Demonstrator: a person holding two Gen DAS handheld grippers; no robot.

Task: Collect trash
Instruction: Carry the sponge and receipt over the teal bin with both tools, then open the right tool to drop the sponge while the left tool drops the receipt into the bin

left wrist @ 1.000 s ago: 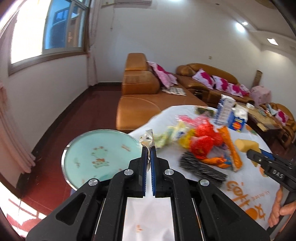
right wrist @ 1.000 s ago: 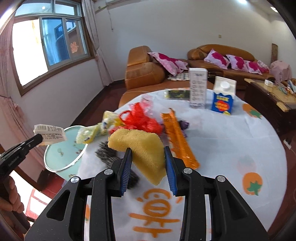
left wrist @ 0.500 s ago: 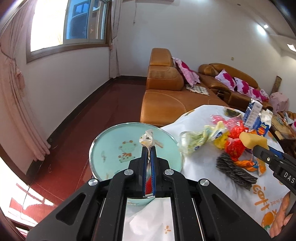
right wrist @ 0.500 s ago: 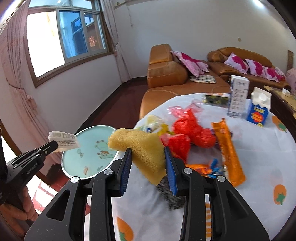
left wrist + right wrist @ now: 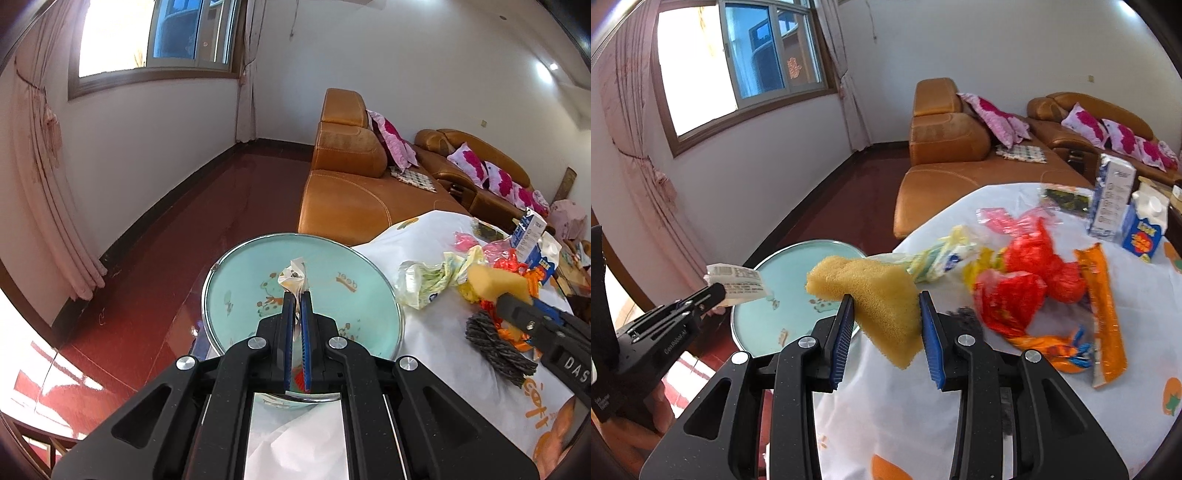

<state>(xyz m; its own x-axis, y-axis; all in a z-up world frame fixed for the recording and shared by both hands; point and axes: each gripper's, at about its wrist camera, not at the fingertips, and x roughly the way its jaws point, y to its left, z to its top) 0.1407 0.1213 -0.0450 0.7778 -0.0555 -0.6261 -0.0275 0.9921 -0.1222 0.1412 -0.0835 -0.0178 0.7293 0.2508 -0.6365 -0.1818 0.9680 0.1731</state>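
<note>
A: Trash first: crumpled white wrapper (image 5: 293, 275), pinched in the left tool (image 5: 295, 295), held over the pale green bin (image 5: 236, 295) that stands on the red floor just off the tabletop (image 5: 436, 343) edge.

B: Left tool's state?

A: Blue pads pressed together on the wrapper's lower end; the paper sticks up past the tips. The tool tilts downward toward the bin mouth. From the right wrist view the same wrapper (image 5: 738, 282) shows printed text and juts from the left tool (image 5: 718, 291), which reaches in from the lower left.

B: And the right?

A: Right tool (image 5: 886, 314) holds a yellow sponge (image 5: 871, 291), part closed, pads pressing its narrow lower part on both sides; the wider end spreads left beyond the fingers. It also points downward, at the tabletop edge next to the bin.

B: Any hand visible?

A: A bit of a hand (image 5: 661, 413) under the left tool's body, lower left, mostly hidden.

B: What else lies around?

A: On the tabletop, red plastic bags (image 5: 1027, 280), an orange packet (image 5: 1102, 295), a dark scrubber (image 5: 495, 347), two cartons (image 5: 1126, 218) at the far side. Behind, a tan leather sofa (image 5: 351, 177).
</note>
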